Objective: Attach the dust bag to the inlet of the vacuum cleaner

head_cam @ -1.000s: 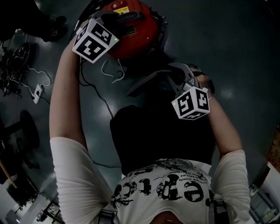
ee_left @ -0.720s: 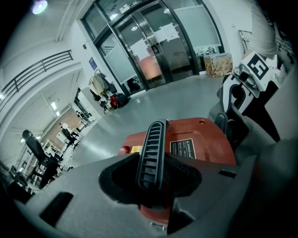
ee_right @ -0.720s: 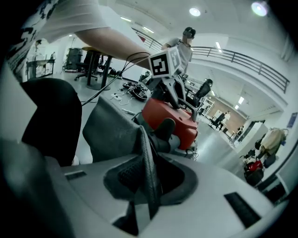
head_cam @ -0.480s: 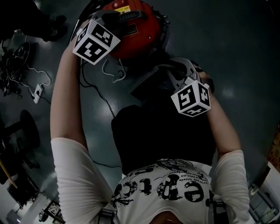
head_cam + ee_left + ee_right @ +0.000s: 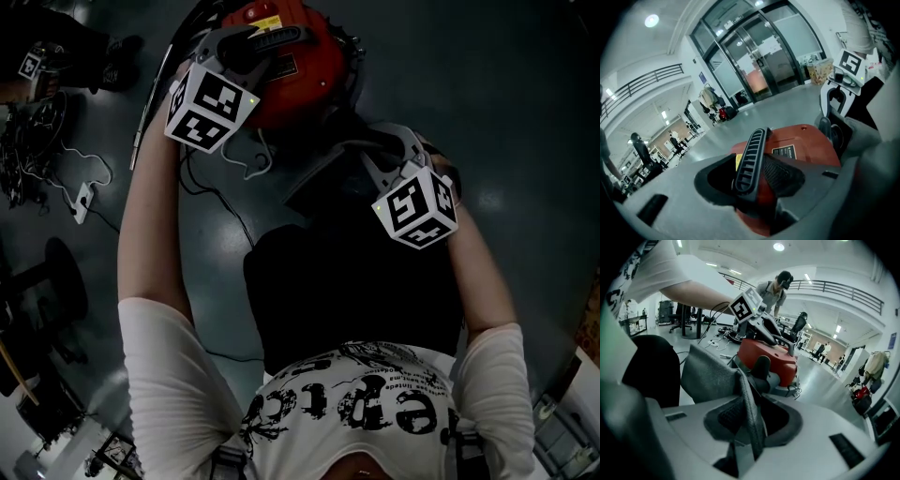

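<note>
Left gripper (image 5: 757, 176) jaws have just been opening, handle (image 5: 751, 157) between them; your right gripper (image 5: 749, 430) clamps the bag (image 5: 710, 376). Unbraced vacuum (image 5: 804, 145) may slide when you push.

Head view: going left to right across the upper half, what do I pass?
White power strip → left gripper, its jaws just opened wider around the vacuum handle → red vacuum cleaner → right gripper, clamping the dust bag.
</note>
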The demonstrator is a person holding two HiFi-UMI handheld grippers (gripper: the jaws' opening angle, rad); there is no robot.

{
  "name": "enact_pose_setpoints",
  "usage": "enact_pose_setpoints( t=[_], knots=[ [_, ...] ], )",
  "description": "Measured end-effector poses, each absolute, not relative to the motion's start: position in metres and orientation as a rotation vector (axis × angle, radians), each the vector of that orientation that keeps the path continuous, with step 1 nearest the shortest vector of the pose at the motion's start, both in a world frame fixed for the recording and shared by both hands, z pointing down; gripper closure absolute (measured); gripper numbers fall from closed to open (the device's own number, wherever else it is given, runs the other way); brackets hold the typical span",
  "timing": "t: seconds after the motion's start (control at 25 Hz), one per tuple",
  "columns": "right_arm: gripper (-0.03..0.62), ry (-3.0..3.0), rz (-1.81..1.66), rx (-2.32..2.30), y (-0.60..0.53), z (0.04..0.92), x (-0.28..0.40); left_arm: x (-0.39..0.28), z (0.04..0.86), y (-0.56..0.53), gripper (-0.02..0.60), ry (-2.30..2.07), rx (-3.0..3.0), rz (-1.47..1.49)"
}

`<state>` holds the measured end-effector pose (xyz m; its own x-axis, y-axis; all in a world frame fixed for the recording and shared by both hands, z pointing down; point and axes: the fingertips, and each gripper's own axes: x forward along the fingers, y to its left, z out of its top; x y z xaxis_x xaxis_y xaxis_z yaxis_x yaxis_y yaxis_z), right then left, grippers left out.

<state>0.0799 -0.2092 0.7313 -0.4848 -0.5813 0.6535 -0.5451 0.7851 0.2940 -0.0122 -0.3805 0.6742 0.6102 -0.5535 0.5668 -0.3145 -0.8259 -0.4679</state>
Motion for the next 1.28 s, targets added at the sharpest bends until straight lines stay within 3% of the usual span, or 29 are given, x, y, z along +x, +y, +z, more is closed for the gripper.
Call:
enact_pose_setpoints(
  t=[0.12, 0.28, 0.48, 0.64, 0.72, 0.76, 0.8, 0.96, 1.12, 1.28],
  knots=[
    [0.519, -2.203, -0.099, 0.828, -0.205, 0.730, 0.083, -0.011, 0.663, -0.367, 0.366, 0.714, -2.506, -0.941],
    [0.505, -2.216, -0.098, 0.797, -0.199, 0.717, 0.093, -0.013, 0.640, -0.341, 0.365, 0.713, -2.426, -0.852],
    [0.507, -2.384, -0.049, 0.920, -0.196, 0.666, 0.099, -0.008, 0.571, -0.300, 0.365, 0.931, -2.587, -0.409],
    [0.508, -2.516, 0.039, 1.125, -0.208, 0.628, 0.099, -0.008, 0.569, -0.270, 0.367, 1.054, -2.787, -0.212],
    [0.543, -2.539, 0.041, 1.246, -0.212, 0.615, 0.103, -0.021, 0.562, -0.256, 0.368, 1.220, -2.818, -0.044],
    [0.574, -2.553, 0.044, 1.307, -0.214, 0.609, 0.105, -0.030, 0.558, -0.249, 0.379, 1.312, -2.814, 0.045],
    [0.591, -2.571, 0.052, 1.355, -0.216, 0.604, 0.105, -0.040, 0.554, -0.242, 0.438, 1.399, -2.793, 0.119],
    [0.591, -2.645, 0.109, 1.445, -0.216, 0.589, 0.097, -0.057, 0.550, -0.223, 0.565, 1.572, -2.731, 0.196],
    [0.592, -2.699, 0.192, 1.488, -0.212, 0.554, 0.088, -0.054, 0.547, -0.216, 0.577, 1.591, -2.783, 0.084],
    [0.592, -2.702, 0.366, 1.500, -0.203, 0.481, 0.086, -0.068, 0.490, -0.204, 0.577, 1.701, -2.769, 0.067]
  ],
)
